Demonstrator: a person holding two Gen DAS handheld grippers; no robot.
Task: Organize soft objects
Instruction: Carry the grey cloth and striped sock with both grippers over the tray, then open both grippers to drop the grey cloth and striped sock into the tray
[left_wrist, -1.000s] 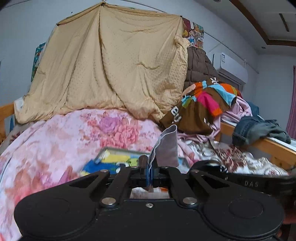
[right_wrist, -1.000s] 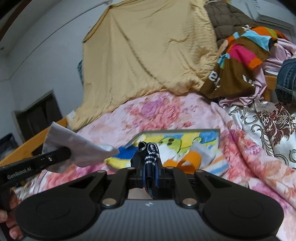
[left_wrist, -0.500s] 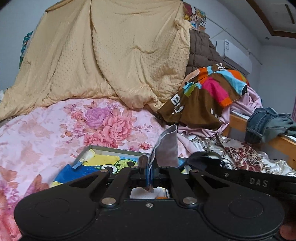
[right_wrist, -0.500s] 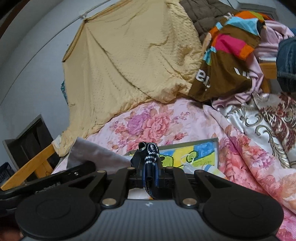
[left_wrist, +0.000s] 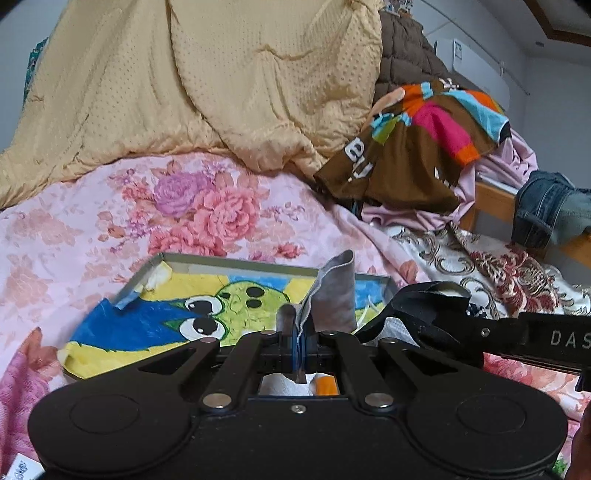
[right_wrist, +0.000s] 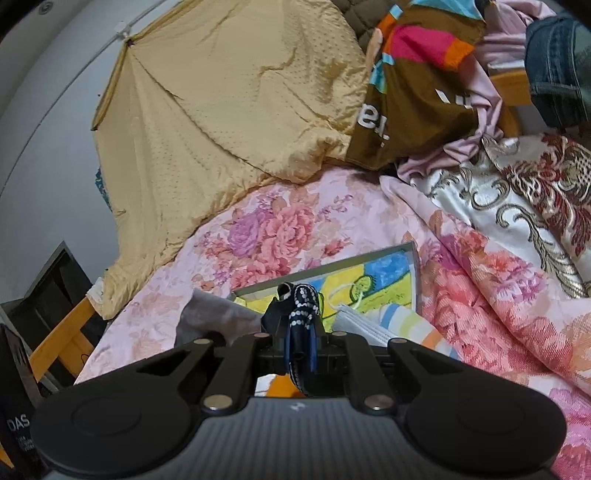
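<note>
Left wrist view: the left tool (left_wrist: 300, 325) is clamped on a grey cloth (left_wrist: 332, 295) above the cartoon-printed tray (left_wrist: 236, 263) on the floral bed cover (left_wrist: 74, 236); at the right, "DAS" reads on the other tool's arm. Right wrist view: the right tool (right_wrist: 300, 325) is clamped on a dark dotted fabric (right_wrist: 303, 306) above that tray, near a folded striped cloth (right_wrist: 402, 325).
</note>
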